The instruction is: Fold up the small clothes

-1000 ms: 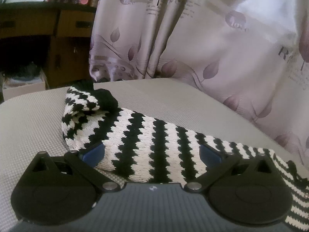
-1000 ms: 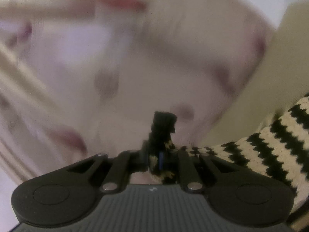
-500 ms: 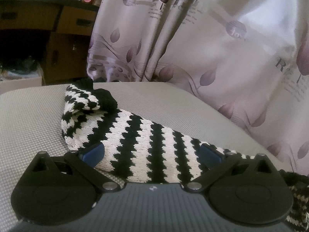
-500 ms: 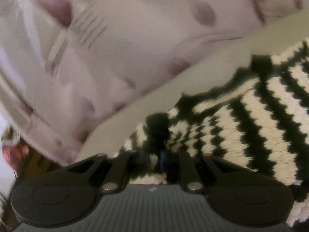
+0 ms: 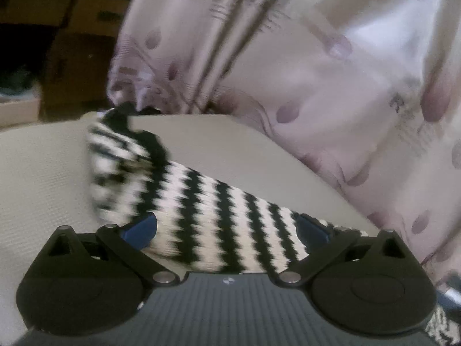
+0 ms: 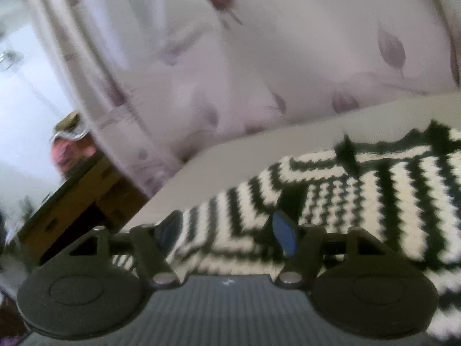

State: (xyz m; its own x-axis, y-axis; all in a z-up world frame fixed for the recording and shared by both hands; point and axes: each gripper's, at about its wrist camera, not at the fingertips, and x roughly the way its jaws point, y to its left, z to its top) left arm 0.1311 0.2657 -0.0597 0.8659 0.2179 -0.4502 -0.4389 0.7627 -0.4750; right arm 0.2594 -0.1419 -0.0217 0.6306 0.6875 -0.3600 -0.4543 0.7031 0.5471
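Knit garment (image 5: 184, 201) — black and cream zigzag stripes, chunky stitch, black edging. It lies on the bench (image 5: 43, 173), partly folded: in the left wrist view the far end is bunched and doubled over with a black-trimmed edge on top, and the near part runs flat toward the camera. In the right wrist view the garment (image 6: 374, 196) shows stripes meeting at right angles where one layer lies over another, with a black point sticking up at its far edge.

Left claw (image 5: 227, 227): jaws wide, blue pads either side of the garment's near end, no squeeze visible. The fabric sits between them and under the claw body.

Right claw (image 6: 227, 230): jaws opening, garment between and beneath them, pads not pressing on it. The view is rolled, so the horizon tilts.

Bench is pale grey-beige with a fine textured weave. Behind the garment hangs a pale lilac curtain (image 5: 317, 72) with purple leaf print. Left of the curtain stands dark brown wooden furniture (image 5: 72, 28) with drawers. Both frames motion-blurred.
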